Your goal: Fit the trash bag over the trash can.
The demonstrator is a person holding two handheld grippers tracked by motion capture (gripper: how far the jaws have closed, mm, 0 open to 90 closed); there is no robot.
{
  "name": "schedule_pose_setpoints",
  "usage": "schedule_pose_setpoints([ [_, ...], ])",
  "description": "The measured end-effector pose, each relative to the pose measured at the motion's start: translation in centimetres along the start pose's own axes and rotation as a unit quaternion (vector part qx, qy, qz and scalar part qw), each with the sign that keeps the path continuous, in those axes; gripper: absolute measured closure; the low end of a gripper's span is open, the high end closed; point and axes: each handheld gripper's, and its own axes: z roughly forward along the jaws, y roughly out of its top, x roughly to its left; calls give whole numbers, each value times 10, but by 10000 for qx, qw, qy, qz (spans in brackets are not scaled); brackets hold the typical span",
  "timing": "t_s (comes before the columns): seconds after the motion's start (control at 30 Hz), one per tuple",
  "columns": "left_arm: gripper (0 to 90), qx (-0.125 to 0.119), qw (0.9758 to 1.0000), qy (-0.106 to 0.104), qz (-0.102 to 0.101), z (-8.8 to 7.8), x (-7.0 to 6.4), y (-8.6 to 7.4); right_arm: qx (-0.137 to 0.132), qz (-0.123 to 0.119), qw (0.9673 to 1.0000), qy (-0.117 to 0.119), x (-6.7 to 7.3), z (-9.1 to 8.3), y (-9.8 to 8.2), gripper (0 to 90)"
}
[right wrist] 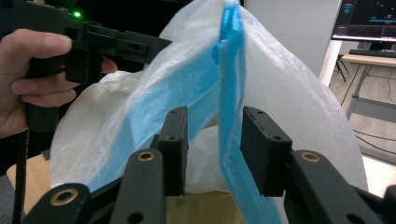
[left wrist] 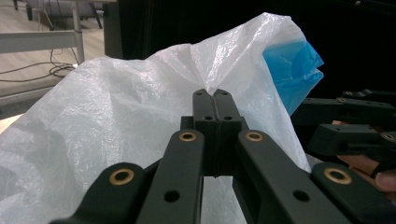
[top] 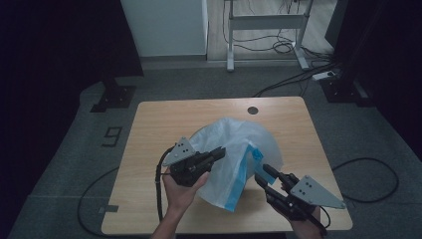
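At the left, the white plastic bag (top: 234, 149) is pinched by the left hand-held gripper (top: 219, 152) above the counter (top: 149, 129). At the right, its blue edge (right wrist: 231, 93) is seen between the spread jaws of the right hand-held gripper (top: 261, 174), untouched.

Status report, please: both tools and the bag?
Left tool shut on white bag, holding it up. Right tool open, blue strip between its jaws, ungripped. Nothing in the way.

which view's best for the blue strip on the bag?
Right gripper view: the blue strip runs top to bottom between that gripper's parted jaws, close and sharp against the white bag. High view shows it small, as a blue edge down the bag's right side. Left gripper view catches only a blue patch at the bag's upper right.
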Motion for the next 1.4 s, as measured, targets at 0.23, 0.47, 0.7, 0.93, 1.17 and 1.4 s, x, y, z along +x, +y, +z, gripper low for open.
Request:
schedule_pose_setpoints([
  [0.23, 900, 41, 10000, -26, -4, 2, -2, -2, 62, -30, 10000, -39, -1, 9, 3, 633],
  [0.47, 900, 60, 10000, -51, 14, 4, -4, -2, 195, 21, 9994, -268, -4, 21, 7, 762],
  [0.7, 900, -18, 9999, -15, -124, 3, 3, -2, 184, 69, 9997, -158, -16, 26, 2, 889],
  [0.93, 900, -361, 9977, 80, -561, -2, 26, 1, 287, -12, 9994, -174, -29, 19, -13, 890],
  [1.17, 900, -695, 9936, 278, -847, -13, 51, 7, 394, -72, 9987, -315, -48, 14, -19, 889],
  [1.4, 900, -925, 9898, 376, -1018, -29, 75, 15, 315, -124, 9985, -421, -75, 15, -7, 889],
])
